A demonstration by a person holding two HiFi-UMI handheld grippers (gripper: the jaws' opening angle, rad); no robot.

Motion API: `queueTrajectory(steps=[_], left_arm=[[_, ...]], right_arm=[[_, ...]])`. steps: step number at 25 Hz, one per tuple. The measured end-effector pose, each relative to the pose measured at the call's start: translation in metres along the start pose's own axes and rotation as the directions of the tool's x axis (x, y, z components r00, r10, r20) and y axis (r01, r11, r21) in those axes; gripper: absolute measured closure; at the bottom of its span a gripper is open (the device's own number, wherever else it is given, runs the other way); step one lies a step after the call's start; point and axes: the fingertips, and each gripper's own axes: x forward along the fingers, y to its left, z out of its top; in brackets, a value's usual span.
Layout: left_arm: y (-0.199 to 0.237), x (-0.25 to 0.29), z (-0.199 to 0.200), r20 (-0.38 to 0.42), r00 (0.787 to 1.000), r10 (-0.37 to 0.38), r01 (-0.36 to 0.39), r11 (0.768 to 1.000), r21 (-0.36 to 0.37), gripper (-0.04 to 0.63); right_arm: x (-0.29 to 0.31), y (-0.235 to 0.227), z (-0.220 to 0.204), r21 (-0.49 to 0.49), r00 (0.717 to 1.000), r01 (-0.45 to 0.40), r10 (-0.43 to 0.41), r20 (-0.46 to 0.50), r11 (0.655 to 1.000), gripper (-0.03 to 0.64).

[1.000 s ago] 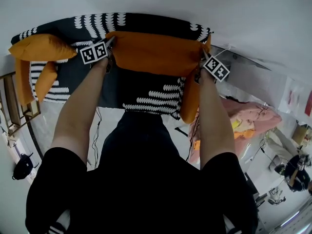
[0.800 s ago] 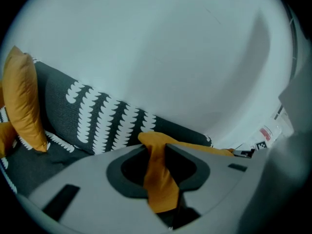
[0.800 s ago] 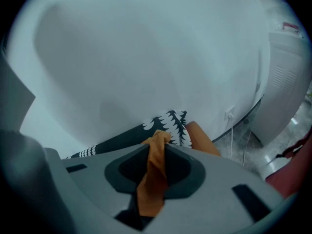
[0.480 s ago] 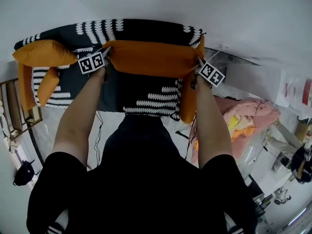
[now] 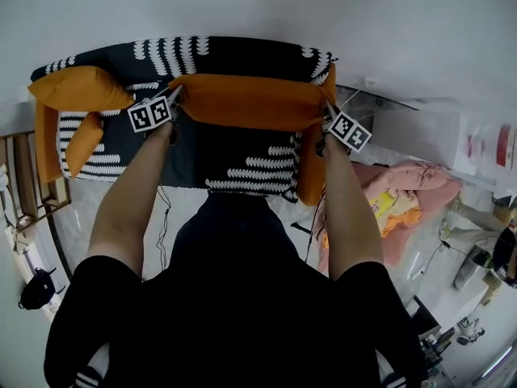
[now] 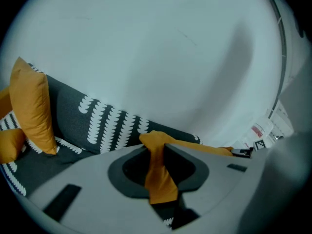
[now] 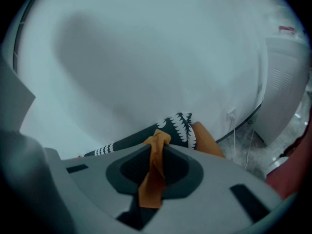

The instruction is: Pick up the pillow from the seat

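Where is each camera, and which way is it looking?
Head view: on the head, looking down at the sofa; both arms show.
Left gripper view: on the left gripper, facing the wall; its jaws, just closed further, pinch the pillow.
Right gripper view: on the right gripper, likewise.
All three share the pillow.
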Motion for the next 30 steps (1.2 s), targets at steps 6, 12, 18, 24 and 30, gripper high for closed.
queueTrajectory(steps=[6,12,18,24,30], left_arm=[[-0.014,-0.027,0.015,0.038,0.999,-0.021,0.020,1.000,0.009,0.503],[-0.033,-0.062,0.035,0.089,0.995,-0.043,0.043,0.999,0.011,0.503],[-0.053,-0.087,0.054,0.125,0.989,-0.081,0.076,0.996,0.048,0.503],[-0.071,-0.106,0.073,0.139,0.984,-0.112,0.107,0.993,0.040,0.506],[-0.093,-0.126,0.095,0.175,0.974,-0.145,0.132,0.988,0.085,0.508]], right_arm=[[-0.028,0.022,0.017,-0.026,0.999,-0.027,0.028,0.043,0.999,0.565],[-0.061,0.046,0.037,-0.063,0.994,-0.064,0.069,0.084,0.996,0.565],[-0.090,0.063,0.061,-0.088,0.988,-0.080,0.091,0.129,0.993,0.565],[-0.115,0.077,0.081,-0.111,0.979,-0.088,0.107,0.173,0.990,0.565],[-0.134,0.087,0.090,-0.137,0.974,-0.105,0.129,0.184,0.985,0.565]])
